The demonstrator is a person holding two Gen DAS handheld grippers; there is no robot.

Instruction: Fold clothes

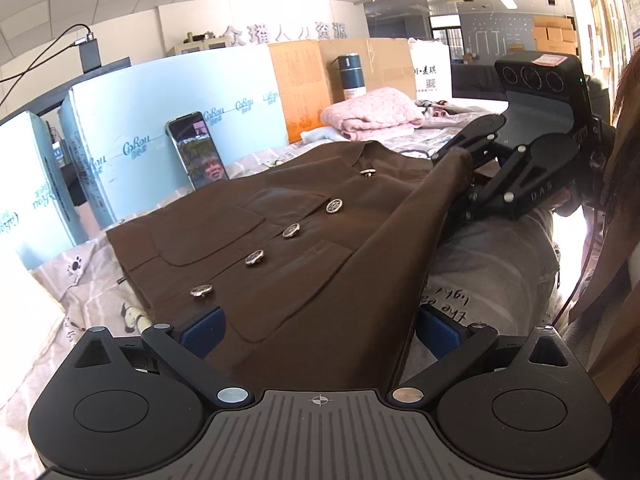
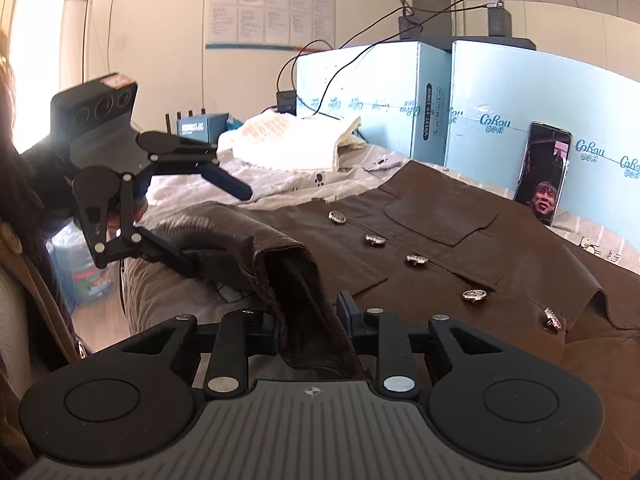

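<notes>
A brown jacket (image 1: 304, 216) (image 2: 440, 240) with metal buttons lies front up on the patterned bed sheet (image 1: 80, 280). Its sleeve (image 1: 380, 248) (image 2: 240, 232) is lifted off the bed and stretched between the two grippers. My right gripper (image 2: 312, 322) (image 1: 456, 160) is shut on the cuff end, with bunched fabric pinched between its pads. My left gripper (image 1: 320, 336) (image 2: 219, 231) stands wide open around the sleeve nearer the shoulder. The cloth drapes over its lower finger (image 2: 176, 256), and its pads do not press on it.
A phone (image 1: 198, 152) (image 2: 544, 172) leans against light blue boxes (image 1: 132, 120) behind the jacket. A folded pink blanket (image 1: 372, 114) and a white knit garment (image 2: 296, 140) lie further back on the bed. A water jug (image 2: 86, 276) stands on the floor beside the bed.
</notes>
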